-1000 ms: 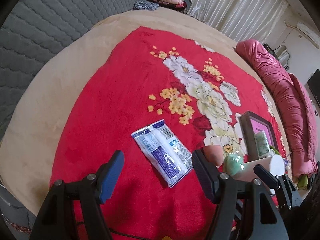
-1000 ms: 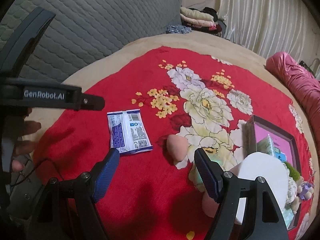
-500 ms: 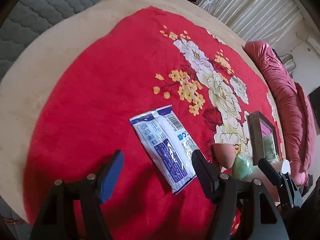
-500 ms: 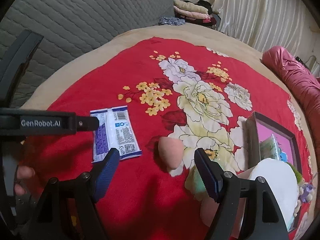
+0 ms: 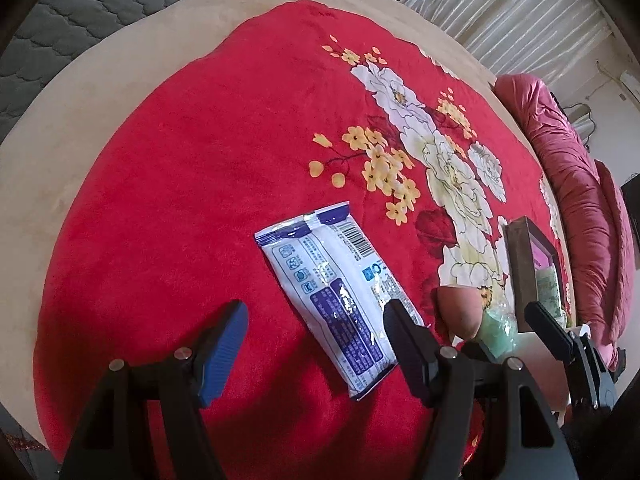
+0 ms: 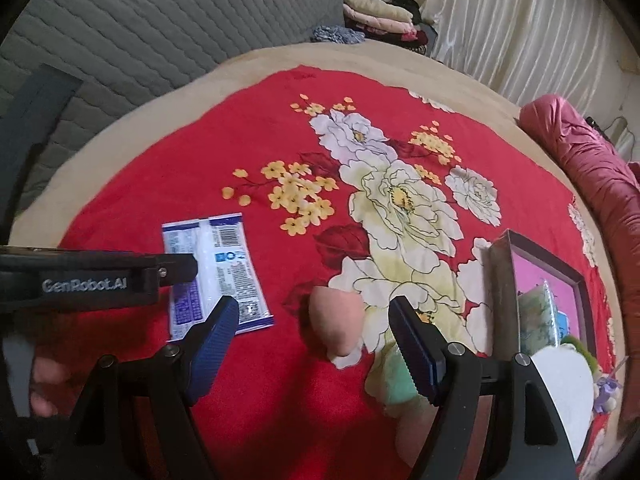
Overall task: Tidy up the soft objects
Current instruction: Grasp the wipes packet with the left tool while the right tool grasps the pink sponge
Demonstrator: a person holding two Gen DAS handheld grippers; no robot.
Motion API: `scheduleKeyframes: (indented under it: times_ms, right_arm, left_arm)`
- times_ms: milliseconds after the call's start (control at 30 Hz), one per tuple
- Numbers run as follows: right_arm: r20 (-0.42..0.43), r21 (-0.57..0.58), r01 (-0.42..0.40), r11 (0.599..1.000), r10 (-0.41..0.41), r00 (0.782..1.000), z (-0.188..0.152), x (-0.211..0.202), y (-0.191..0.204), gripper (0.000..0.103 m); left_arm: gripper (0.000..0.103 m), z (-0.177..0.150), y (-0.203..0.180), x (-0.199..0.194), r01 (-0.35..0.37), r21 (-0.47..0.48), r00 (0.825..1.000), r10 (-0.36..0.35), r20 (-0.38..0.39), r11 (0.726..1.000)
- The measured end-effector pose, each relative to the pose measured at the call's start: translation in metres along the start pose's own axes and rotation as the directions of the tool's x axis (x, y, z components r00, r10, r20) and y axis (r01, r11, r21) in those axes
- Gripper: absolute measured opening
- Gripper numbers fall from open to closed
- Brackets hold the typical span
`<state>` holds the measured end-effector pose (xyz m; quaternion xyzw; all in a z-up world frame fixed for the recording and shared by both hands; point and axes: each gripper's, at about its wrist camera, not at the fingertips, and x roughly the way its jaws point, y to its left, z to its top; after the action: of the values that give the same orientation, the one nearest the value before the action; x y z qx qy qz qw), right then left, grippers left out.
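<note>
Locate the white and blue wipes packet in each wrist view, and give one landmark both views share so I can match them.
Left wrist view: the wipes packet lies just below centre on the red blanket, its lower right edge behind the right finger.
Right wrist view: the wipes packet lies left of centre, partly behind the other gripper's bar.
Shared landmark: the peach sponge, right of the packet in both.

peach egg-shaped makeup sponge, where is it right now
In the right wrist view the peach egg-shaped makeup sponge lies on the red floral blanket, right of the white and blue plastic packet and left of the dark-framed pink-lined box.
</note>
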<state>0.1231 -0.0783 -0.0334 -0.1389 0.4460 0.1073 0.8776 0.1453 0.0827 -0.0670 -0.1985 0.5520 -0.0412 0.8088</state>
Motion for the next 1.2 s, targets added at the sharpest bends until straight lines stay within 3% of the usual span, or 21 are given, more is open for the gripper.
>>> scheduleKeyframes:
  times_ms: [433,1033,1167,1200]
  right_arm:
    - [-0.179,0.040,0.015,0.999,-0.007,0.984,0.013,0.040,-0.006,0.078]
    - [-0.262,-0.005,0.000,1.000,-0.001,0.965,0.013,0.071,-0.009,0.078]
    - [-0.270,-0.018,-0.013,1.000,0.007,0.963,0.013,0.076,-0.009,0.056]
    - [-0.276,-0.018,-0.017,1.000,0.011,0.961,0.012,0.078,-0.008,0.054]
  left_arm:
    - [0.070,0.006,-0.004,0.013,0.019,0.009,1.000,-0.019,-0.024,1.000]
    - [0.069,0.011,-0.003,0.031,0.009,-0.002,0.999,-0.009,-0.033,1.000]
    - [0.069,0.012,-0.004,0.034,-0.002,-0.001,0.999,0.002,-0.032,1.000]
    - [0.069,0.013,-0.004,0.035,-0.003,-0.002,0.999,0.003,-0.032,1.000]
